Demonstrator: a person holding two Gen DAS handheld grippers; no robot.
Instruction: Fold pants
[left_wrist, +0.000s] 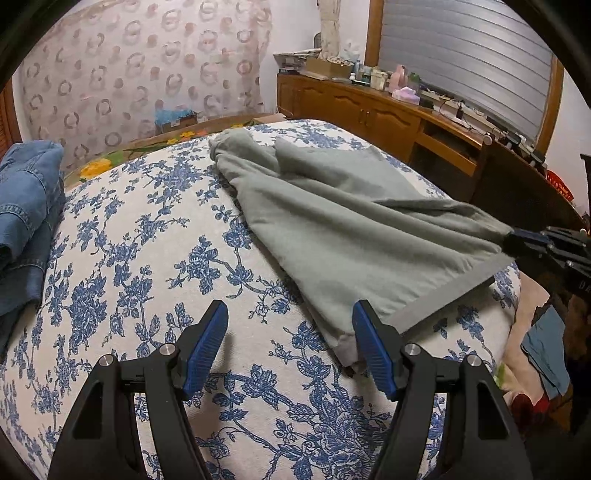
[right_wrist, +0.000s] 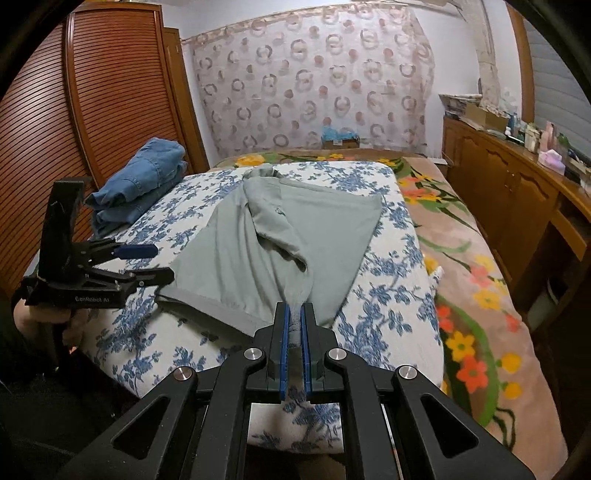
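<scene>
Right gripper (right_wrist: 294, 314) fingers (right_wrist: 283, 325) clamping grey pants (right_wrist: 236, 258), left gripper (left_wrist: 290, 317) apparently empty

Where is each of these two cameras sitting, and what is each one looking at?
Left wrist: sits on the left gripper, looking across the flowered bed at the grey pants; its open fingers show.
Right wrist: sits on the right gripper, shut on a pants leg, facing the patterned curtain; a hand shows.
Shared: pants, bed, folded jeans, curtain, wooden dresser, and each other's gripper.
</scene>
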